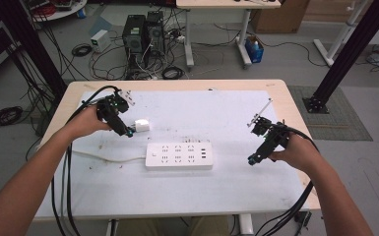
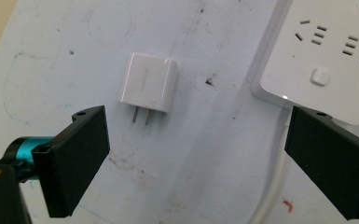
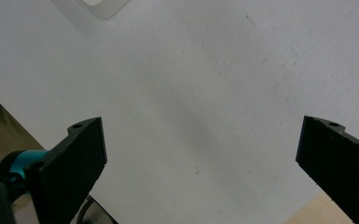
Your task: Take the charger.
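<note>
Black jaws of the left tongs (image 2: 196,163) stand wide apart in the left gripper view, nothing between them but scuffed white mat. Just beyond their tips lies a small white charger plug (image 2: 148,83), flat on the worktop (image 1: 275,88), its two metal prongs pointing back toward the jaws and not touching either one. To the plug's right in that view sits the end of a white power strip (image 2: 326,56), a square button near its edge and its white cord (image 2: 275,186) running down past the right-hand jaw.

From the high view the left tongs (image 1: 128,132) hover toward the worktop's left edge, the plug (image 1: 142,126) right at their tip — the power strip (image 1: 179,156) lies near the middle, a little toward the near edge, well apart from the plug's body.

Right tongs (image 1: 252,160) hang over the mat toward the right edge, jaws likewise spread wide and empty — bare mat beneath them in the right gripper view (image 3: 200,168).
</note>
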`<state>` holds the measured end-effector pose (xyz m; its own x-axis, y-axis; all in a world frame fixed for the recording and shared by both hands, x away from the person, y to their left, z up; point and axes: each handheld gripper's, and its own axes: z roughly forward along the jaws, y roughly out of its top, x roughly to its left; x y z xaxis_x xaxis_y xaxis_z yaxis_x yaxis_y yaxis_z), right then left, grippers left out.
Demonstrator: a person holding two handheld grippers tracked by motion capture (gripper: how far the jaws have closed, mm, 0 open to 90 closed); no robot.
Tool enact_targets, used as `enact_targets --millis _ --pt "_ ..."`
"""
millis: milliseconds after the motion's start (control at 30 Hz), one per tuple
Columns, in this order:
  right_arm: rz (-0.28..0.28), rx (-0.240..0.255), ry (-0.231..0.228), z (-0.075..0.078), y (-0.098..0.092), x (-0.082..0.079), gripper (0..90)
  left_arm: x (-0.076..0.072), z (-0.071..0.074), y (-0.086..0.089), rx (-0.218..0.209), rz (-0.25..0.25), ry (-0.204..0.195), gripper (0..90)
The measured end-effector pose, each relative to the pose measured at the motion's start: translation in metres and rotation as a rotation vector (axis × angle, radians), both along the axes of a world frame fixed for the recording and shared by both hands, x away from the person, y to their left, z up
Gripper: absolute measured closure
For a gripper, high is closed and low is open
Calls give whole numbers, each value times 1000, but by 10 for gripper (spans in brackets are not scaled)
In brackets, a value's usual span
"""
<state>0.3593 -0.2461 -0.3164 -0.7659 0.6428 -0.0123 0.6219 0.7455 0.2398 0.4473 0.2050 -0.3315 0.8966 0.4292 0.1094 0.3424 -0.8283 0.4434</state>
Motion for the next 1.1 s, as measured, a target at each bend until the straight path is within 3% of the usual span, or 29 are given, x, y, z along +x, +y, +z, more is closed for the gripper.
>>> enact_targets --millis 133,267,600,667,733,867,1100 --pt "8 -2 0 1 2 0 10 8 -9 -2 -13 -11 10 65" --pt "3 -6 9 0 4 1 10 20 -26 -7 21 -52 49 69" --pt "0 -9 23 -1 4 3 10 44 -52 -10 64 -42 34 74" --pt "2 -8 24 -1 4 3 10 47 -55 -11 65 -74 14 114" --pt "7 -9 25 -1 3 4 10 51 -57 -13 70 -83 22 118" --pt "-3 -12 30 0 3 3 10 57 -62 -15 70 -68 18 118" --pt "5 -18 38 2 5 1 11 67 -72 -12 71 -41 64 118"
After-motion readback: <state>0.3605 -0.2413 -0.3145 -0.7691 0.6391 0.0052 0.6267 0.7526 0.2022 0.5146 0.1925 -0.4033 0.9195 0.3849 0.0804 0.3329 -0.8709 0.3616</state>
